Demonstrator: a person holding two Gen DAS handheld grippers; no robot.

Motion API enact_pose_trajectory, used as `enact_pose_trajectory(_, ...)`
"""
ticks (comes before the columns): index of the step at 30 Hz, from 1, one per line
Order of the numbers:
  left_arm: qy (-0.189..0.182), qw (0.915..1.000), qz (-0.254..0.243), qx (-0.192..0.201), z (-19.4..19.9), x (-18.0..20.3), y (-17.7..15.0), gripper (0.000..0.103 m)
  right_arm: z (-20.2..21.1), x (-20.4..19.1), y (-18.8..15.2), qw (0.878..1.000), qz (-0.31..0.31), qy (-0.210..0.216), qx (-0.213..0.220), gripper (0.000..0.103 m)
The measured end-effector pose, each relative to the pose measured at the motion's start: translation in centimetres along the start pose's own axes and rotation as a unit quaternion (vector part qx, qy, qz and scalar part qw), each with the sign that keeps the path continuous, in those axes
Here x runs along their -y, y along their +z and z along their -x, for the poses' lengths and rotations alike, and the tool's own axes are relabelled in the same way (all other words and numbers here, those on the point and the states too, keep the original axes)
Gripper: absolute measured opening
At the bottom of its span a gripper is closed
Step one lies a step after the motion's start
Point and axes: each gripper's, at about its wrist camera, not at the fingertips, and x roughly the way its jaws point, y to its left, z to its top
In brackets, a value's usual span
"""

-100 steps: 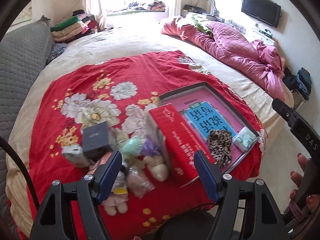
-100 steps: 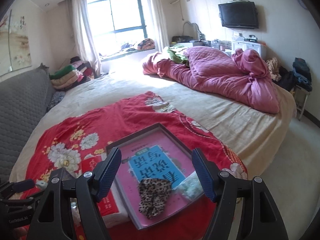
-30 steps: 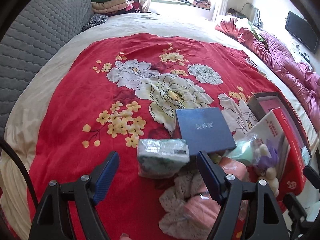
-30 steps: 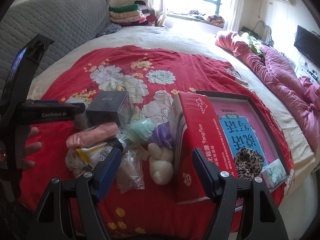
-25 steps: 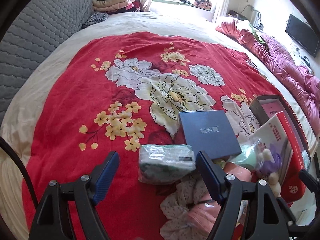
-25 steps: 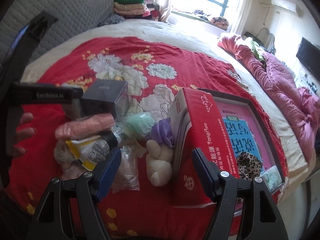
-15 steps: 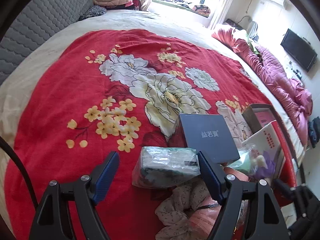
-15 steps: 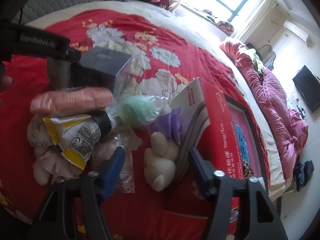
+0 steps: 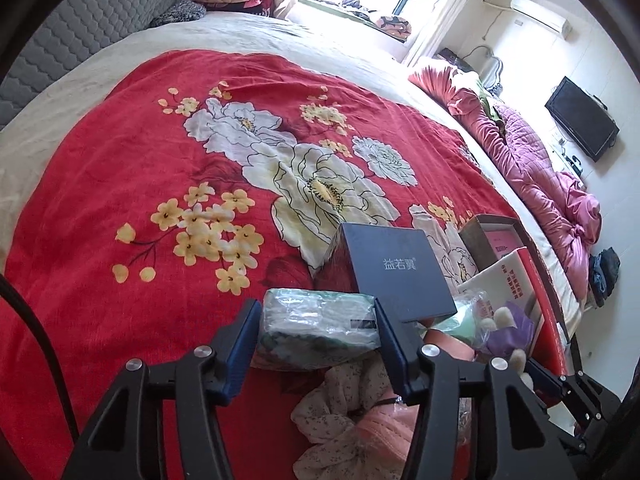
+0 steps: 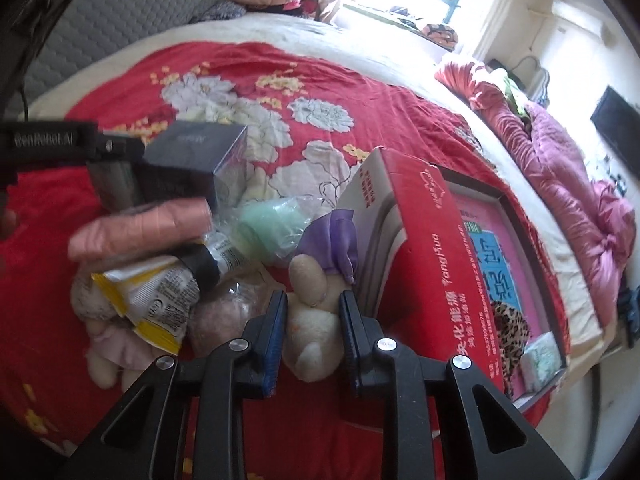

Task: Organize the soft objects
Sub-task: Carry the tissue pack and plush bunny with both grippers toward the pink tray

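My left gripper (image 9: 318,330) is shut on a plastic-wrapped green tissue pack (image 9: 316,326), both pads against its ends, on the red floral blanket (image 9: 160,184). My right gripper (image 10: 313,334) is shut on a cream plush toy (image 10: 314,320) with a purple bow (image 10: 334,240). A pile of soft items lies around them: a pink roll (image 10: 140,228), a mint bundle in plastic (image 10: 272,228), a floral scrunchie (image 9: 344,408) and a yellow snack bag (image 10: 148,300).
A dark blue box (image 9: 396,272) stands just behind the tissue pack. A red carton (image 10: 444,264) leans on an open pink-lined tray (image 10: 516,232) holding a leopard-print scrunchie (image 10: 510,328) and a small pack. A pink quilt (image 10: 560,152) lies at far right.
Both grippers moved down into the pile and closed: the left on the tissue pack, the right on the cream plush toy. Both were open before.
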Motion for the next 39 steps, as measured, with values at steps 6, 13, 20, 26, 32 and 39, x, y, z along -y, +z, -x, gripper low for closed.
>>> enact_pose_trajectory(6, 0.013, 0.9999, 0.005, -0.001, 1.3, -0.2, -0.5, 0.053, 1.7, 1.1, 0.0, 0.997, -0.051, 0.055, 0.015, 0.027)
enact_pose_trajectory(13, 0.024, 0.9997, -0.008, 0.003, 3.3, 0.8, -1.2, 0.053, 2.8, 2.3, -0.3, 0.989, -0.104, 0.104, 0.014, 0.027)
enact_pose_trajectory(20, 0.030, 0.9992, -0.023, 0.010, 5.0, 2.5, -2.0, 0.053, 4.4, 3.2, -0.2, 0.987, -0.115, 0.106, 0.033, 0.027)
enact_pose_trajectory(26, 0.038, 0.9986, -0.032, 0.018, 6.8, 3.7, -2.4, 0.053, 5.6, 4.2, -0.2, 0.982, -0.133, 0.123, 0.045, 0.027)
enact_pose_trajectory(32, 0.042, 0.9976, -0.042, 0.037, 9.1, 5.4, -2.6, 0.053, 7.0, 5.1, -0.2, 0.977, -0.146, 0.141, 0.060, 0.027)
enact_pose_trajectory(39, 0.040, 0.9964, -0.063, 0.040, 10.7, 7.9, -2.9, 0.053, 8.8, 6.6, -0.1, 0.971, -0.164, 0.151, 0.082, 0.027)
